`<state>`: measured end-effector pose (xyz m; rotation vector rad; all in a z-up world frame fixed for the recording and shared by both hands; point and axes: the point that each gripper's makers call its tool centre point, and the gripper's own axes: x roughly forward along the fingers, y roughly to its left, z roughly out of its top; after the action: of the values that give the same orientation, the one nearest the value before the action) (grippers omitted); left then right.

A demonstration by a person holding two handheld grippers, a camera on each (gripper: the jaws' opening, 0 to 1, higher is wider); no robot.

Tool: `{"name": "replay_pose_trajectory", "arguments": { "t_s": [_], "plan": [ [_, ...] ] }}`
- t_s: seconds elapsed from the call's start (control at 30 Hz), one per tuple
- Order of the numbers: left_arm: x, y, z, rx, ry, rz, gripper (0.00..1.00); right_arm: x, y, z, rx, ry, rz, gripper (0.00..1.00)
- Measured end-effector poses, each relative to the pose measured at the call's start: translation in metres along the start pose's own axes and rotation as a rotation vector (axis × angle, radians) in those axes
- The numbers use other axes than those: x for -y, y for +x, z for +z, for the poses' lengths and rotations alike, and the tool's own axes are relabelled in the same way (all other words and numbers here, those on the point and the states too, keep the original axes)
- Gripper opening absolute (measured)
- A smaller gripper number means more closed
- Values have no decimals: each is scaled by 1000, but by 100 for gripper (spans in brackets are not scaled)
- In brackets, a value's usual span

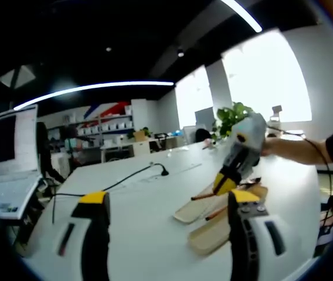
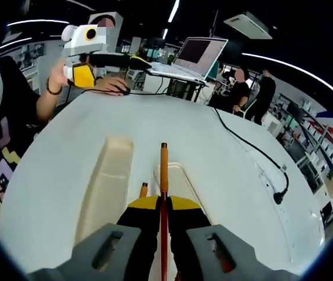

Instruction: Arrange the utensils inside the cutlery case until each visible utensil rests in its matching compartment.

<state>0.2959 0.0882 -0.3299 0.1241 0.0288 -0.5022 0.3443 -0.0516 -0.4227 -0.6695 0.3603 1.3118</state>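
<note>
Right gripper view: right gripper jaws clamp one utensil; left gripper jaws wide, empty.

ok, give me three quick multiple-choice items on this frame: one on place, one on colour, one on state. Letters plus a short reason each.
1. Where does the cutlery case lie?
A. on the white table
B. on the floor
C. on a chair

2. What colour is the handle of the utensil in the right tool?
A. blue
B. orange-brown
C. green

3. What state is the left tool in?
A. shut on a spoon
B. shut on a cable
C. open, holding nothing

Answers:
1 A, both views show the case flat on the tabletop.
2 B, the right gripper view shows an orange-brown handle running forward.
3 C, its jaws stand wide apart with bare table between them.
</note>
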Motion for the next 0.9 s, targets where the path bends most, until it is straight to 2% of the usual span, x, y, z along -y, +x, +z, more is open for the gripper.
{"name": "replay_pose_trajectory", "arguments": {
  "t_s": [0.27,0.43,0.9],
  "plan": [
    [0,0,-1,-4,0,0,87,0,4,4,4,-16,-12,3],
    [0,0,0,-2,0,0,87,2,0,14,30,-25,-38,3],
    [-1,0,1,5,2,4,87,-3,-15,34,-1,-98,-86,3]
  ]
}}
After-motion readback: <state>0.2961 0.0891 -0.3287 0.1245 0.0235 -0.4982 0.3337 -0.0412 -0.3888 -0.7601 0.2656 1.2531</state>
